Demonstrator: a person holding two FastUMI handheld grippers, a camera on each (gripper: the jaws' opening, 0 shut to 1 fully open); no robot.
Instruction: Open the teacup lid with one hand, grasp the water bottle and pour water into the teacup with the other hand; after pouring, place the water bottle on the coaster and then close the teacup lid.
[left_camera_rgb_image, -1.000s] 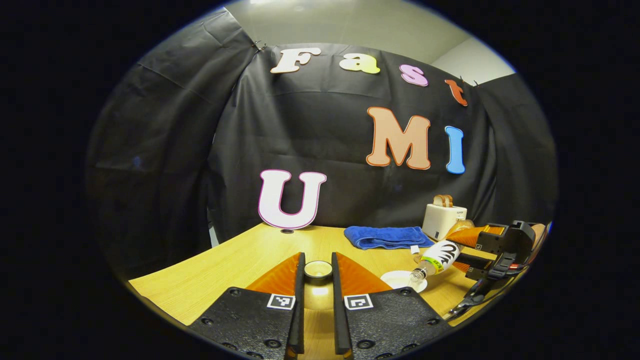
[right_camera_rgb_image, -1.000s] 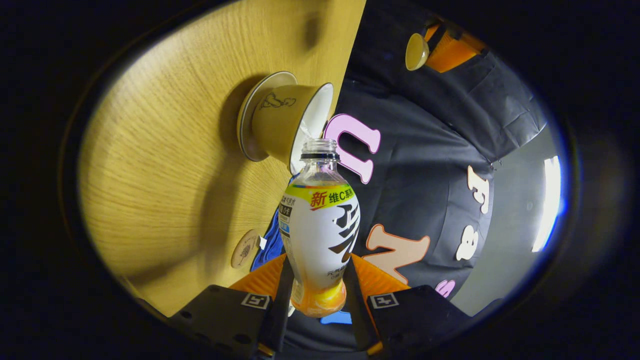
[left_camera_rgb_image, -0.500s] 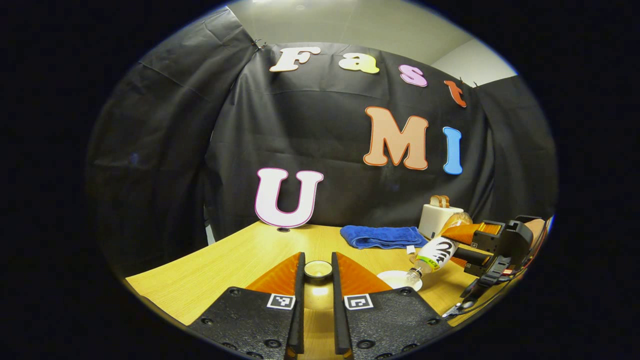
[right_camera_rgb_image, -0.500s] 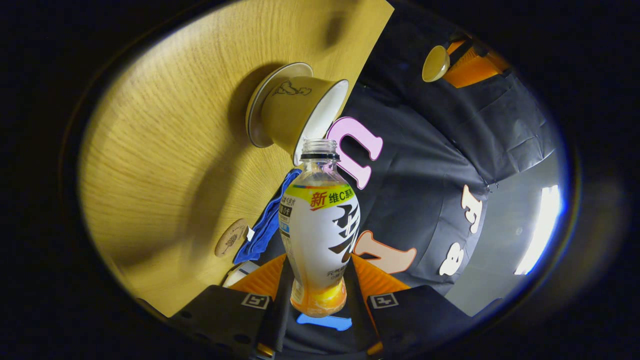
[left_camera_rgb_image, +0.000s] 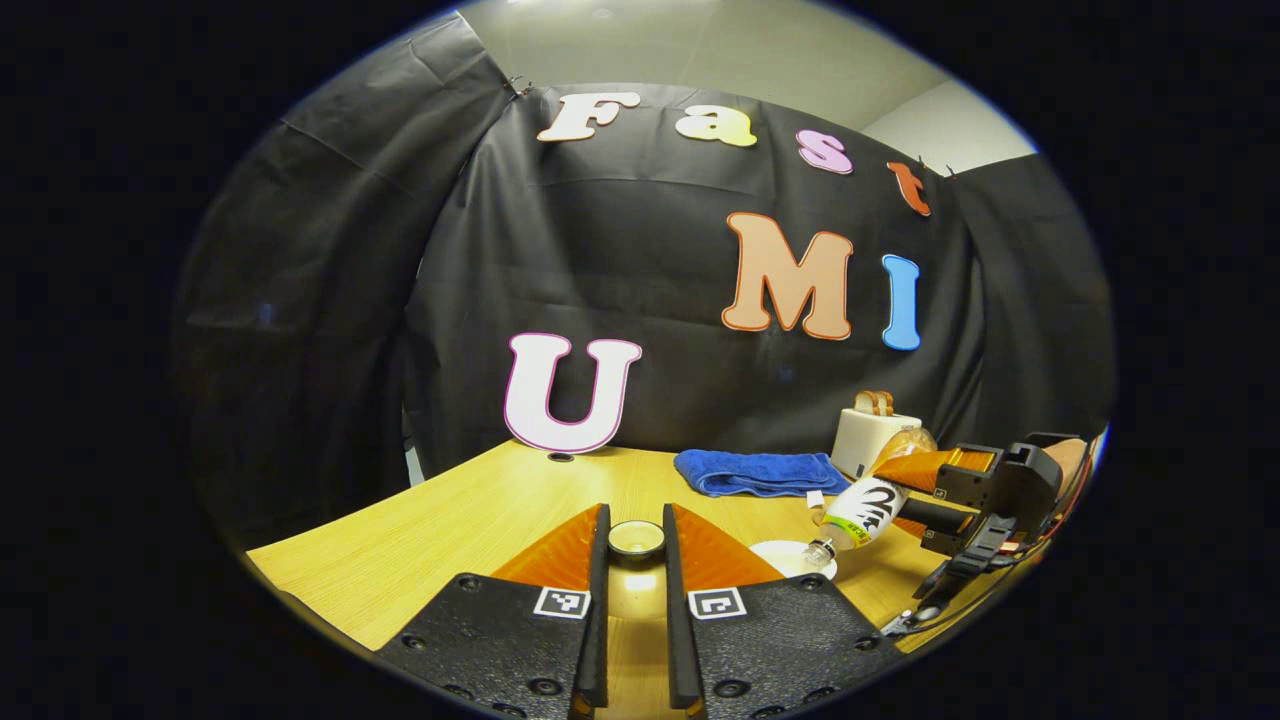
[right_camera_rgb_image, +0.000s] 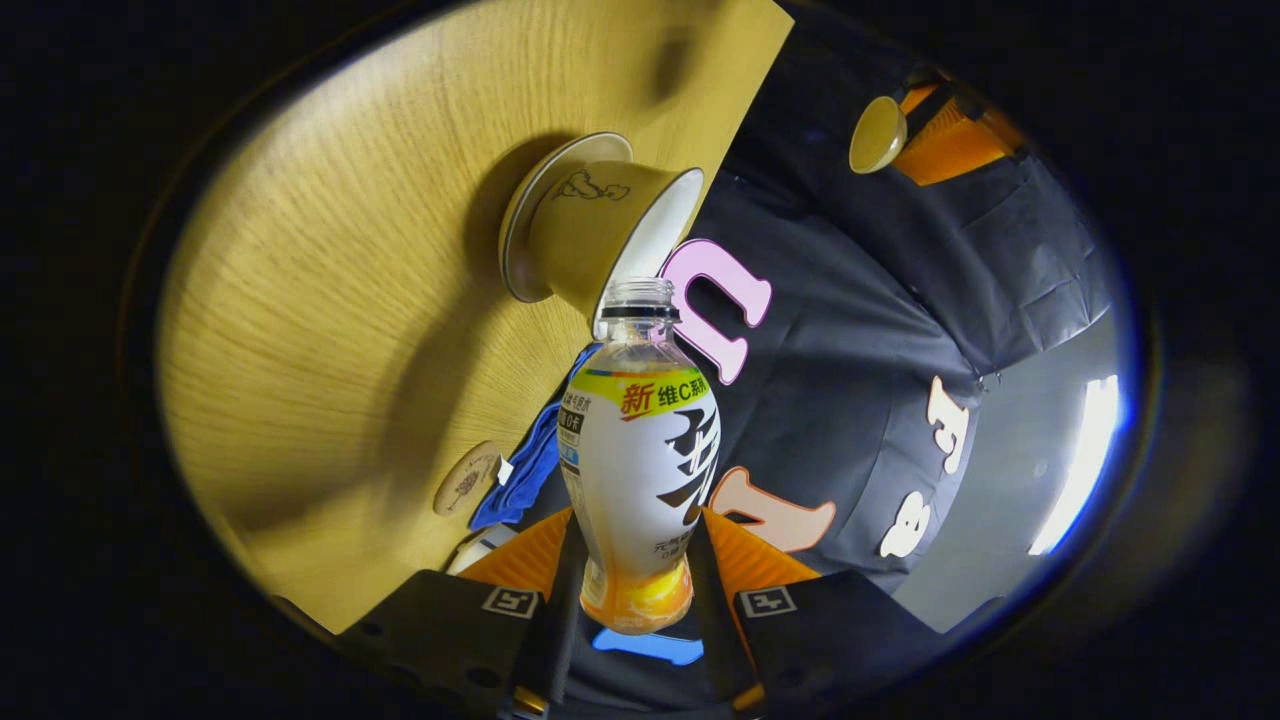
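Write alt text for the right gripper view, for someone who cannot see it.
A hand-held gripper clamps an uncapped water bottle, tipped so its mouth meets the rim of an open teacup on a saucer on the wooden table. A round coaster and blue towel lie nearby; the lid is held aloft.

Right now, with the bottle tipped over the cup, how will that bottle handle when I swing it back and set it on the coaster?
The water bottle looks like thin plastic, so it probably flexes under the right gripper. It is uncapped, so a quick swing may spill. Its rounded, tapering body could tip on the small coaster; set it down upright.
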